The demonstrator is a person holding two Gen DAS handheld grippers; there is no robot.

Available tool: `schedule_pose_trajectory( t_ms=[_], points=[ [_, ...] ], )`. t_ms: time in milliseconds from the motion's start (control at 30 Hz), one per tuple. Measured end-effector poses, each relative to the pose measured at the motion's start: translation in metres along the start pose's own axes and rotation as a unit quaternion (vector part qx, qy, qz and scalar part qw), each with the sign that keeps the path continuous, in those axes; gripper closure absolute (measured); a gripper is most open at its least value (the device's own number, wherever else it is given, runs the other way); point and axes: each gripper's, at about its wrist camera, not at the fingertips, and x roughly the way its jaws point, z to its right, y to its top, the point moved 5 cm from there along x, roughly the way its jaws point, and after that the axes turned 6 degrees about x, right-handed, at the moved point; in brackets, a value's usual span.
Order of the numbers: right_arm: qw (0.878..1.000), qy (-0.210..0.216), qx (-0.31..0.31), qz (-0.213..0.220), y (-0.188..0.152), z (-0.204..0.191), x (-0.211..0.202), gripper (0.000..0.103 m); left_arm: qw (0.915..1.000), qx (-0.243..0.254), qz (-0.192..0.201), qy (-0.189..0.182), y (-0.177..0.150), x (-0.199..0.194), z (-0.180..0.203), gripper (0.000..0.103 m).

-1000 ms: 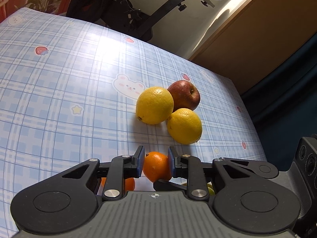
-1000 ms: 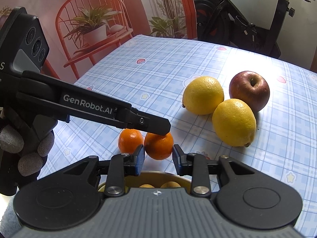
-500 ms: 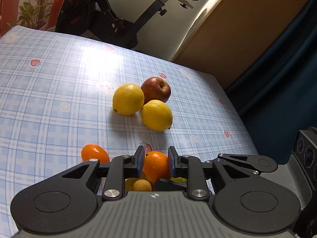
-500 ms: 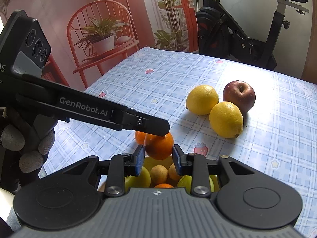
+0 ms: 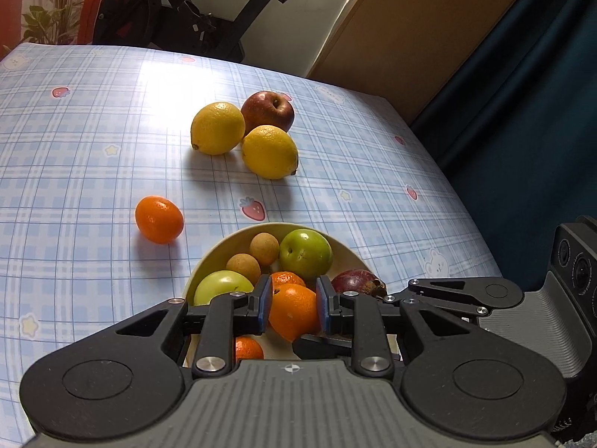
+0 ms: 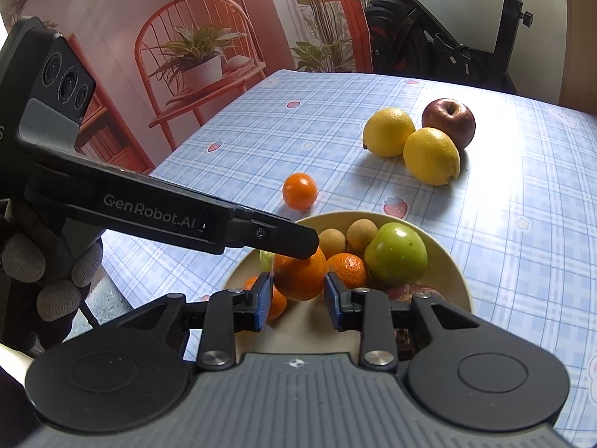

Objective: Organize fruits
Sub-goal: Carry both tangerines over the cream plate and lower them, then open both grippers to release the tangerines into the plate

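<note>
**A:** What was the left gripper (image 5: 291, 308) doing?

**B:** Its blue pads (image 5: 265, 308) were clamped on an orange (image 5: 294, 311), held above the cream bowl (image 5: 224, 250). From the right wrist view the same orange (image 6: 300, 274) sat under the tip of the left gripper (image 6: 298, 248).

**A:** And the right gripper (image 6: 298, 304)?

**B:** Its jaws stood apart with nothing between the pads; the held orange only showed beyond the gap, over the bowl (image 6: 447, 257).

**A:** What lay in the bowl?

**B:** Two green fruits (image 5: 306, 254), two small tan round ones (image 5: 264, 248), a mandarin (image 5: 287, 279), another small orange fruit (image 5: 248, 348) near the rim, and a dark red fruit (image 5: 356, 280).

**A:** Out on the table?

**B:** A loose mandarin (image 5: 159, 219) rested on the checked tablecloth (image 5: 74, 156), near the bowl. Farther off, two lemons (image 5: 217, 128) and a red apple (image 5: 267, 110) sat touching in a cluster. An exercise bike (image 6: 466, 37) stood beyond the table.
</note>
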Motion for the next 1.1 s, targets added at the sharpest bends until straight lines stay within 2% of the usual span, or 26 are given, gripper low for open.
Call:
schedule_pose_trajectory(
  t_ms=[467,900,1100],
  points=[
    [1.000,-0.007,0.006,-0.022,-0.009,0.003,0.013,0.070,0.9998,0.004,-0.018,0.006,-0.002,0.013,-0.003,0.077],
    [1.000,0.002,0.010,-0.027,-0.011,0.006,0.014,0.067,0.9997,-0.011,0.014,0.017,0.009,-0.001,-0.017,0.077],
    [0.999,0.006,0.031,-0.014,-0.008,0.013,0.009,0.067,0.9989,-0.011,0.030,0.034,0.014,-0.011,-0.026,0.077]
  ],
)
